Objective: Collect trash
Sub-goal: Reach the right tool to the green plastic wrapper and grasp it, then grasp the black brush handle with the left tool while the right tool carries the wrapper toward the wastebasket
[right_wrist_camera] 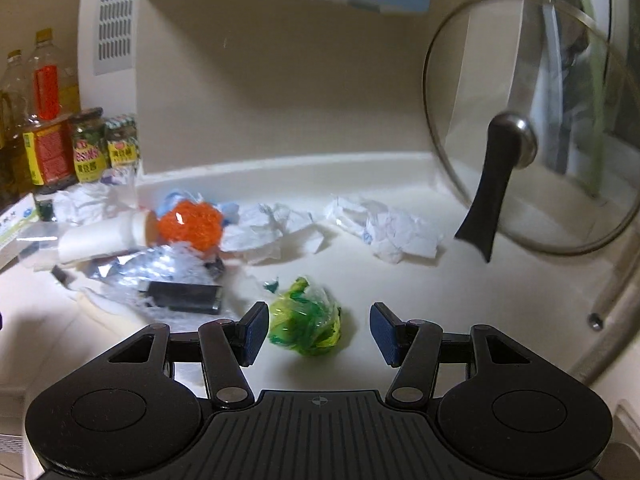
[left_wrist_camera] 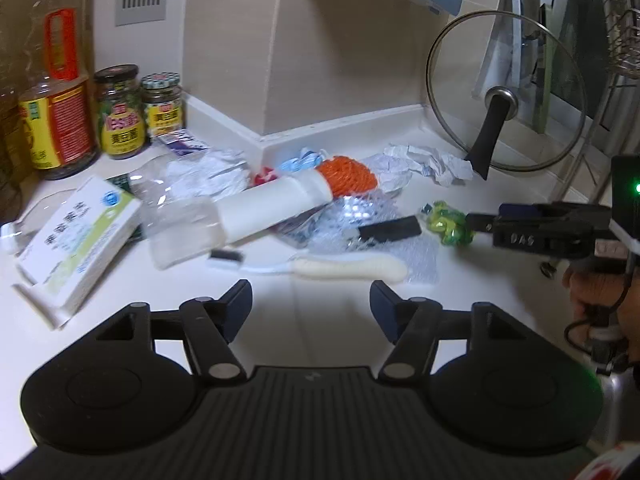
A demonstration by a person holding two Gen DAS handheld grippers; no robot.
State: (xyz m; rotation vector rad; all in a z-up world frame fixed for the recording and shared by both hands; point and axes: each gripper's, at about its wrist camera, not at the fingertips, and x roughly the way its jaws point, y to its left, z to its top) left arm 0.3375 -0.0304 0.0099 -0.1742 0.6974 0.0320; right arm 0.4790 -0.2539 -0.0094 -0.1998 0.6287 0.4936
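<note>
A crumpled green and yellow wrapper (right_wrist_camera: 306,326) lies on the white counter, between the open fingers of my right gripper (right_wrist_camera: 319,333), nearer the left finger. It also shows in the left wrist view (left_wrist_camera: 448,222), at the tip of the right gripper (left_wrist_camera: 474,226). My left gripper (left_wrist_camera: 311,306) is open and empty, low over the counter before a cream ridged handle (left_wrist_camera: 348,268). The trash pile holds an orange net (left_wrist_camera: 348,174), a white tube (left_wrist_camera: 276,204), crumpled paper (right_wrist_camera: 388,226), clear plastic (left_wrist_camera: 180,216) and a black bar (left_wrist_camera: 390,229).
A glass pot lid (right_wrist_camera: 532,120) with a black handle leans at the right against the wall. An oil bottle (left_wrist_camera: 54,92) and two sauce jars (left_wrist_camera: 120,114) stand at the far left. A white and green box (left_wrist_camera: 78,242) lies at the left. A wire rack (left_wrist_camera: 620,40) hangs at the upper right.
</note>
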